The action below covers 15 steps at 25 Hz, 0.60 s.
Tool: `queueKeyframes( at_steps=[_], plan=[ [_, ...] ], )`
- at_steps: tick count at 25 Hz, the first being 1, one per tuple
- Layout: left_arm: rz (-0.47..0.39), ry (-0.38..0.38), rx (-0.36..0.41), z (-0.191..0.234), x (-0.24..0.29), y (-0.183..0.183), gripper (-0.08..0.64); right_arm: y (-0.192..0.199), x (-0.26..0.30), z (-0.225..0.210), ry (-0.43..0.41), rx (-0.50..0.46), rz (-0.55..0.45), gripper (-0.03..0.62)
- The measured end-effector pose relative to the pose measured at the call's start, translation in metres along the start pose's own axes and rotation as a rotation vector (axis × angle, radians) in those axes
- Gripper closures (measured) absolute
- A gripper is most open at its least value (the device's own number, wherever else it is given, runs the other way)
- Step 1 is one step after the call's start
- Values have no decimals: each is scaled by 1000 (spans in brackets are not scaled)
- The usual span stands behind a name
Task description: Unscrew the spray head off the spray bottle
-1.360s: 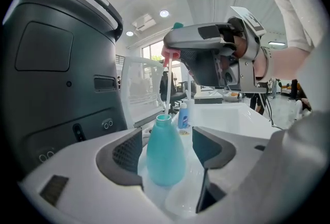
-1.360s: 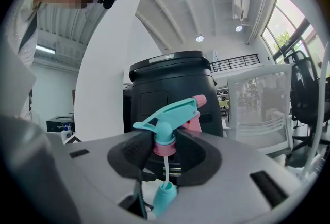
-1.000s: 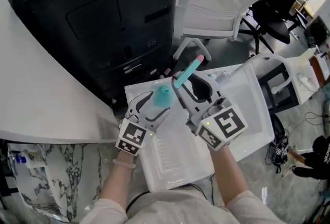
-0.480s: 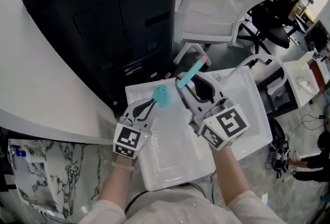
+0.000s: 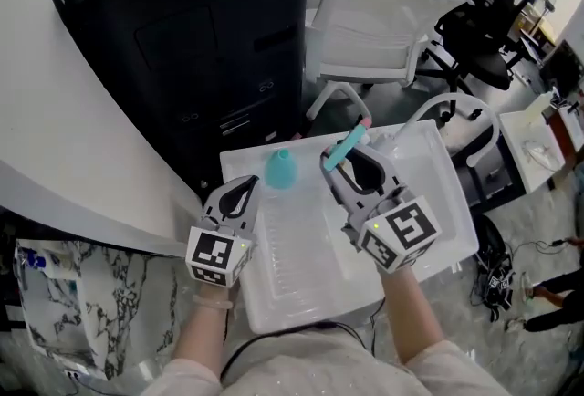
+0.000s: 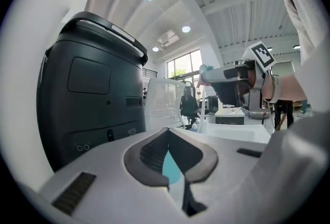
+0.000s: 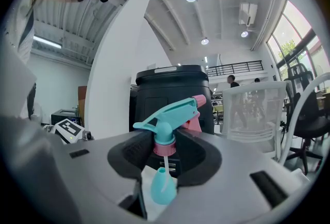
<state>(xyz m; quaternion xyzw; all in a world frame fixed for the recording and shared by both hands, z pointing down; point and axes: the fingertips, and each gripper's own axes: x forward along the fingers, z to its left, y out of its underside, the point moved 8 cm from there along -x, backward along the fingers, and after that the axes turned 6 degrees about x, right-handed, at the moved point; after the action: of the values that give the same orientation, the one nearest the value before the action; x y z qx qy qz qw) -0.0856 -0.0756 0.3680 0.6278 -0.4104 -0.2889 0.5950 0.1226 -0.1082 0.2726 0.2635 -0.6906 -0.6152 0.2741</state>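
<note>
Fingers, right gripper (image 7: 166, 141): partway closed, clamped on the pink collar of the spray head (image 7: 172, 114); teal trigger and pink nozzle stick out past them, thin tube hangs below the collar.
Fingers, left gripper (image 6: 168, 135): closed tip to tip, nothing between them.
Spray bottle (image 5: 280, 170): teal, head off, standing on the white bench (image 5: 429, 203), just ahead of the left gripper, apart from the spray head.
Surroundings: 1 large black unit (image 5: 182, 38) beyond the bench; 1 white chair (image 5: 383, 20) to its right.
</note>
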Motion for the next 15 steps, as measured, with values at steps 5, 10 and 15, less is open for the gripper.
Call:
queueKeyframes(
  at_steps=[5, 10, 15],
  plan=[
    [-27, -62, -6, -10, -19, -3, 555, 14, -18, 1, -7, 14, 17, 456],
    [-39, -130, -34, -20, -41, 1, 555, 30, -32, 4, -25, 28, 38, 456],
    [-26, -171, -52, -27, -62, 6, 555, 43, -44, 6, -31, 43, 59, 456]
  ],
)
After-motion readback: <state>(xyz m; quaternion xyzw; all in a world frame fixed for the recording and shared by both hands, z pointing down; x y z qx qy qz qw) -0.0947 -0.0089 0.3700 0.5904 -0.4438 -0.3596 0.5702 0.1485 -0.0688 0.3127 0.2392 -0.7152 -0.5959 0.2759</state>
